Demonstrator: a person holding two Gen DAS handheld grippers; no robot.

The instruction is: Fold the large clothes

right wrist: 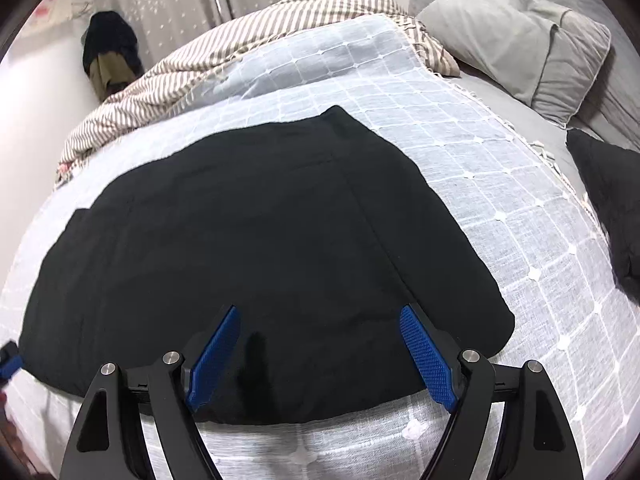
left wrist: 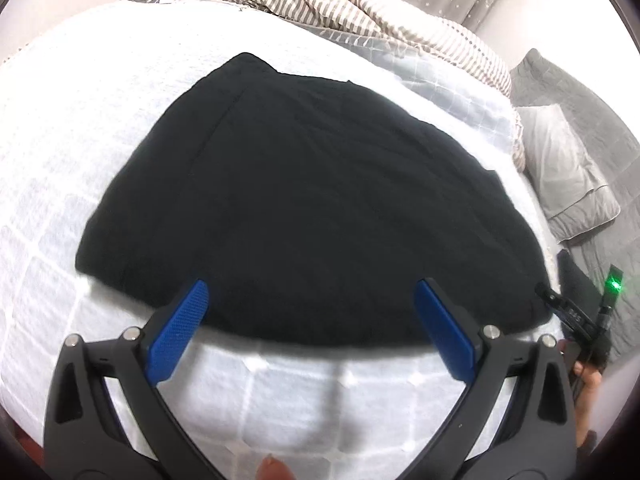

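Note:
A large black garment [left wrist: 304, 200] lies flat and partly folded on a white checked bedspread [left wrist: 80, 128]. My left gripper [left wrist: 312, 292] hangs open over the garment's near edge, its blue pads [left wrist: 180, 328] wide apart with nothing between them. In the right wrist view the same black garment [right wrist: 260, 248] spreads across the bedspread [right wrist: 520, 220]. My right gripper [right wrist: 320, 320] stands open above the near hem towards the garment's right side, and its blue pads [right wrist: 428, 356] hold nothing. The right gripper's tool [left wrist: 580, 312] shows at the right edge of the left wrist view.
A striped blanket [left wrist: 304, 0] is bunched at the far end of the bed. Grey pillows [right wrist: 520, 40] lie at the right, with another dark cloth [right wrist: 608, 200] near them. A dark bundle [right wrist: 110, 52] sits by the curtain at the far left.

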